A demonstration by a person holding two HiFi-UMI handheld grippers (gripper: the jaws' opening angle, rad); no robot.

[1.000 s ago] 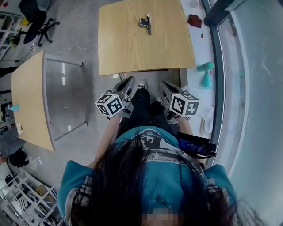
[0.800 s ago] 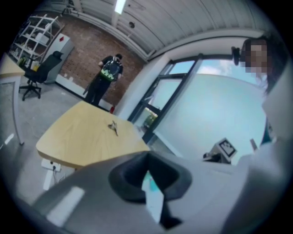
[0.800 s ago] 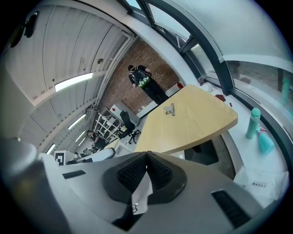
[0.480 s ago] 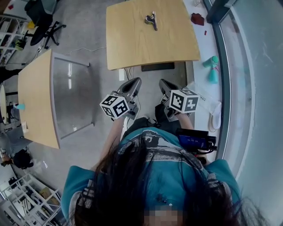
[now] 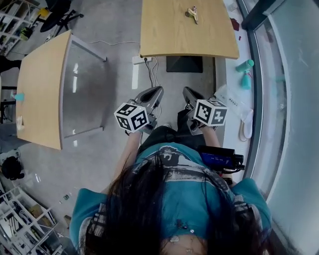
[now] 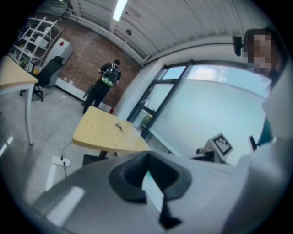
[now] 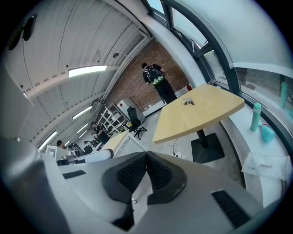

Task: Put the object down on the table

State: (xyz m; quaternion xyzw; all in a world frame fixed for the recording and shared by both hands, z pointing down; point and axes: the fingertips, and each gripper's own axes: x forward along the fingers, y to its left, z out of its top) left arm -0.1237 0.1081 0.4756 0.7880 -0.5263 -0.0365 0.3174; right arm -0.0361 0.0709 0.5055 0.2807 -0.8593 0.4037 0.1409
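A small metal object lies alone on the far wooden table; it also shows as a speck on the table top, the object in the left gripper view and the object in the right one. Both grippers are held close to the person's body, well short of the table. My left gripper is shut with nothing in it, its pads together. My right gripper is likewise shut and empty, with its ribbed pads pressed against each other.
A second wooden table stands at the left. A power strip and cable lie on the floor under the far table. Teal bottles and a bag sit on the window ledge at right. A person stands beyond the table.
The table with the object has slid up and away in the head view as the person stepped back. Both grippers stay shut near the body.
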